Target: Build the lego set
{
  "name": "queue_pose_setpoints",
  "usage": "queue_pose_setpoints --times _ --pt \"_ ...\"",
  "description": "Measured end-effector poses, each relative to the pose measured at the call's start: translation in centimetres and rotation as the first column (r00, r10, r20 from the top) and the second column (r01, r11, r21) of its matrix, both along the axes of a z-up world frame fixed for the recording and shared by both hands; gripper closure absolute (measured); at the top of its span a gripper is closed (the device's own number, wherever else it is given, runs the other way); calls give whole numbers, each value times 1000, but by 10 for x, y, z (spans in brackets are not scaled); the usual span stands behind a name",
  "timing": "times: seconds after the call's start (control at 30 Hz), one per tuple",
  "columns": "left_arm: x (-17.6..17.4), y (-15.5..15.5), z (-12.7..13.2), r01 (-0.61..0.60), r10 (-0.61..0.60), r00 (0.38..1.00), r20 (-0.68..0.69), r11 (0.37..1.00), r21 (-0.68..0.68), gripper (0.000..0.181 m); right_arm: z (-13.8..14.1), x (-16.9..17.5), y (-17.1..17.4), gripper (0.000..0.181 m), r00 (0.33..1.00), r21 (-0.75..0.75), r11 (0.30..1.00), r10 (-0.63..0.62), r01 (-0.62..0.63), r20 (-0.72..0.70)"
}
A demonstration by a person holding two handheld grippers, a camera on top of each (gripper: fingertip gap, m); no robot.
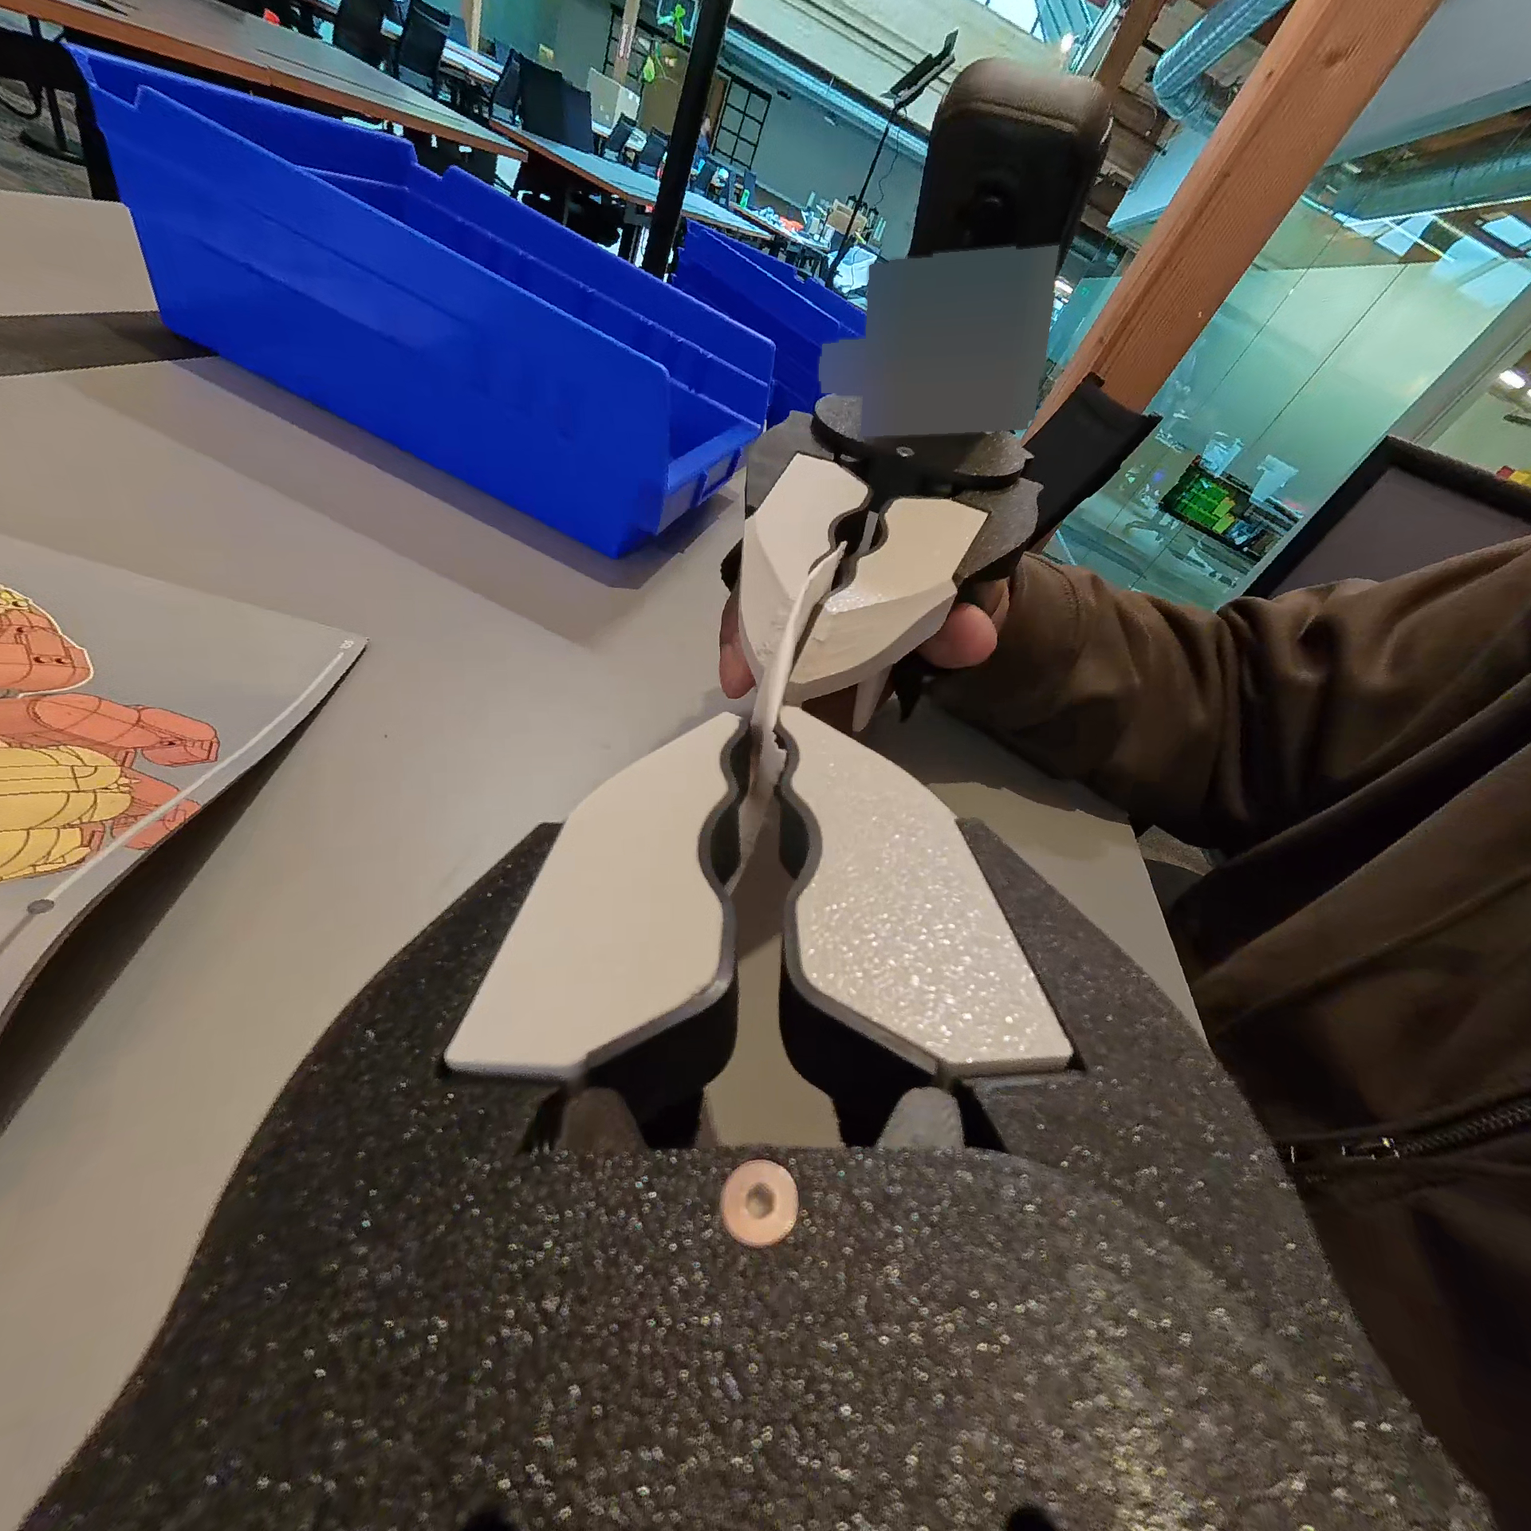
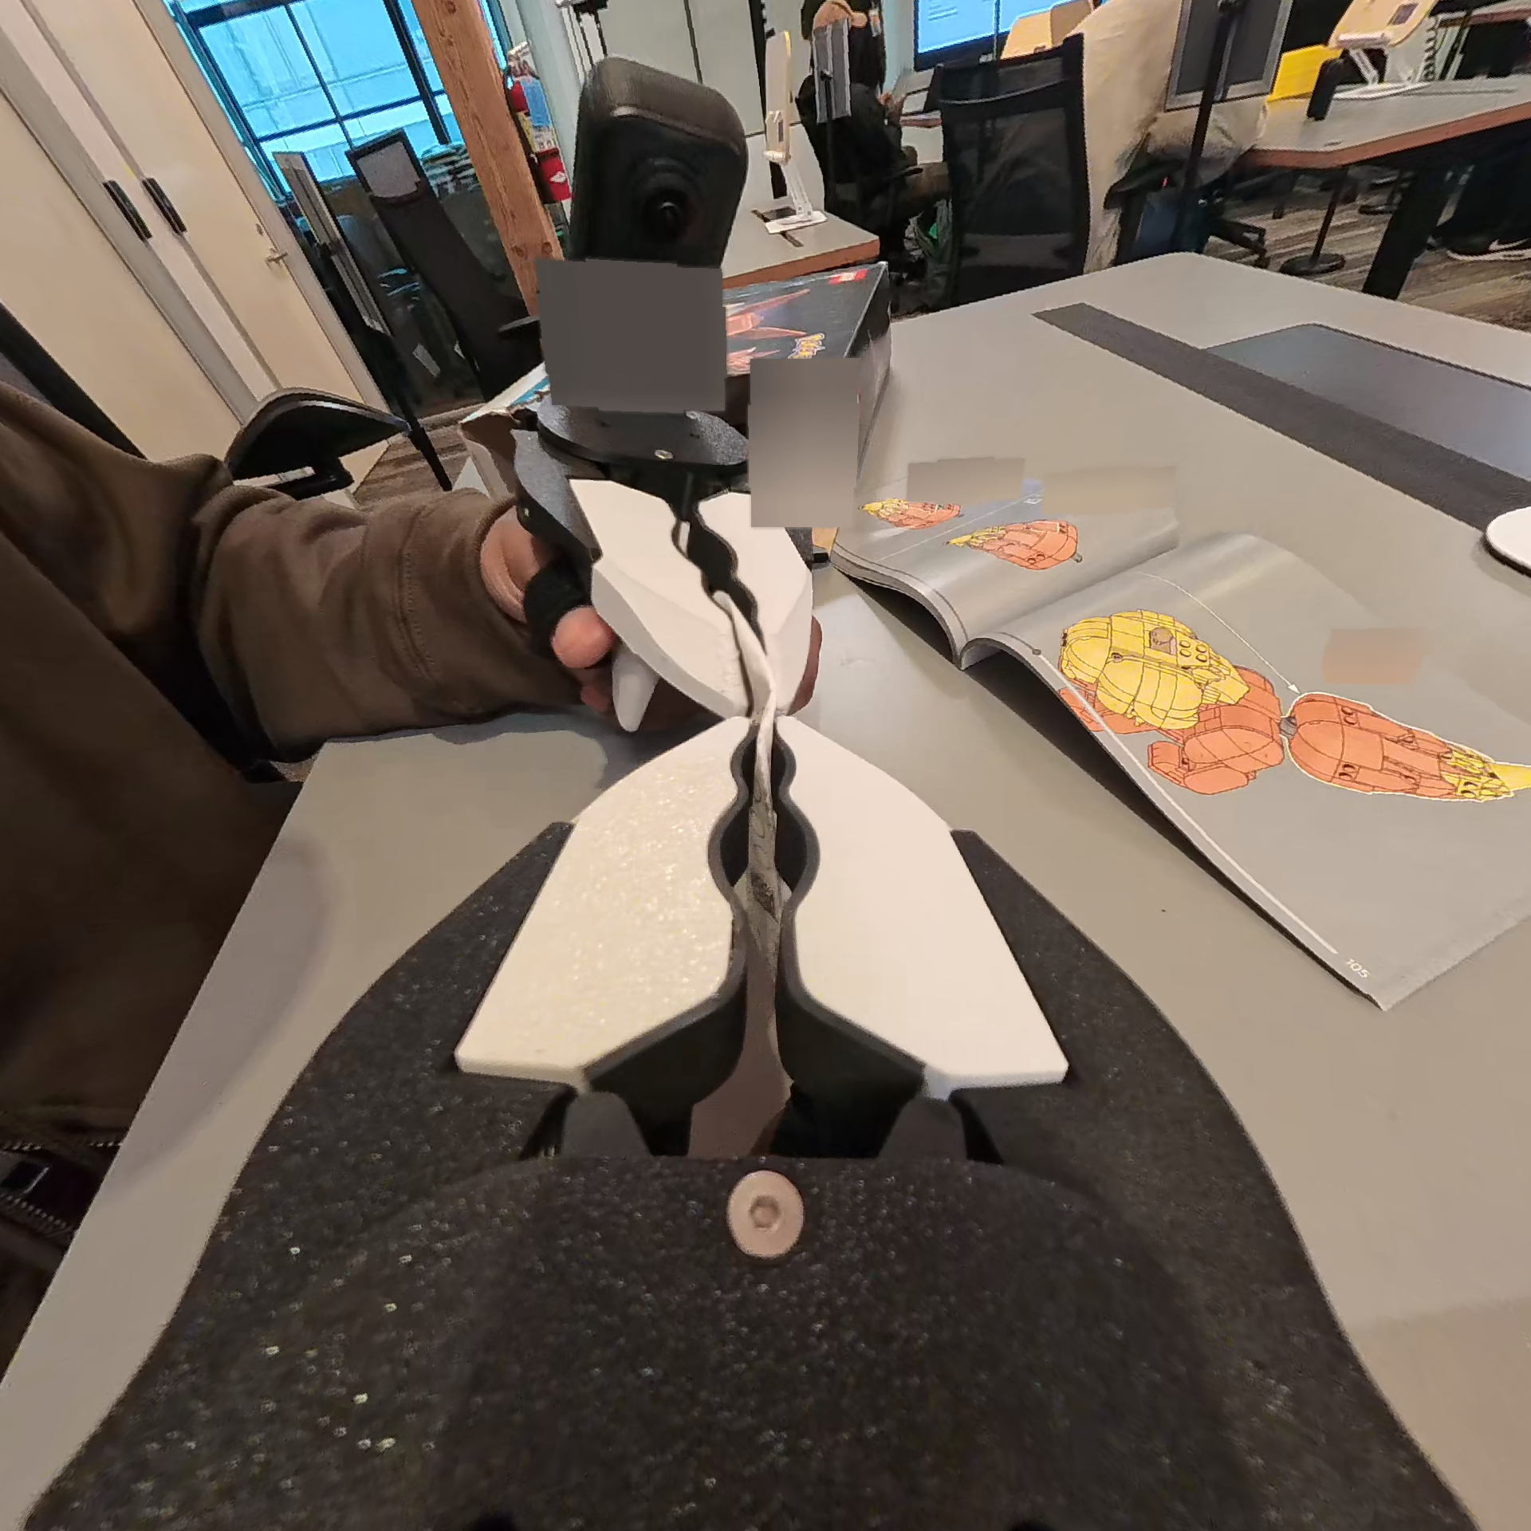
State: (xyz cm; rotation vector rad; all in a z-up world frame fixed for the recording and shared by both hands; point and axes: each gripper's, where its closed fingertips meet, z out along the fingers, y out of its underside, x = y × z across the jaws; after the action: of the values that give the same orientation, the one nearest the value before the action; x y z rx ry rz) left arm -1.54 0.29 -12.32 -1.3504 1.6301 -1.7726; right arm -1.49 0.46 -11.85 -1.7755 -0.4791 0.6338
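Nearest, the left tongs (image 1: 758, 733) clenched on a thin white paper packet (image 1: 785, 650), seen edge-on, its rim pinched between the pale grey pads. Likewise the right tongs (image 2: 762, 733), tip to tip with the left, pressed shut on the other end of that same packet, faint print showing on the pinched part. Packet thus stretched between the two pairs, held in the air over the near edge of the grey tabletop (image 1: 414, 663) and touching nothing else. Just behind each pair of tongs, a hand (image 2: 572, 638) wrapped round the black handle, a brown jacket sleeve (image 1: 1243, 704) running back from it. Farther out on the tabletop, lying flat and open, a grey instruction booklet (image 2: 1201, 837) with drawings of an orange and yellow model, well apart from the packet. Beyond the booklet, near the far edge, a dark printed cardboard set box (image 2: 812, 323) standing beside it. On the other side, past the booklet's corner, a long blue plastic bin (image 1: 414, 331) on the tabletop, with a second blue bin (image 1: 770, 306) behind it. At the far edge in the right wrist view, part of a white rounded thing (image 2: 1512, 538), too cut off to tell. In the distance, a wooden post (image 1: 1243, 207), desks and dark office chairs.
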Motion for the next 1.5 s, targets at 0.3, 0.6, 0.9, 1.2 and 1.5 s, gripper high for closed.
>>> queue_pose_setpoints --times 0.3,0.6,0.9,1.2,1.5 --pt "0 -2 1 -28 26 999 28 996 80 171 2 0 0 181 999 0 1000 1 -1 -35" --pt "2 2 -1 -34 34 999 5 999 25 163 5 -1 0 181 999 17 1000 5 -4 -47" --pt "-2 -1 0 16 -17 1000 -7 1000 -17 176 5 -3 0 181 999 21 1000 7 -6 -50" --pt "0 0 3 8 -8 1000 -1 996 -87 170 9 0 1 181 997 40 999 -8 11 -74" --pt "-1 4 5 22 -21 1000 8 991 -134 173 15 8 3 181 987 37 998 -38 44 -155"
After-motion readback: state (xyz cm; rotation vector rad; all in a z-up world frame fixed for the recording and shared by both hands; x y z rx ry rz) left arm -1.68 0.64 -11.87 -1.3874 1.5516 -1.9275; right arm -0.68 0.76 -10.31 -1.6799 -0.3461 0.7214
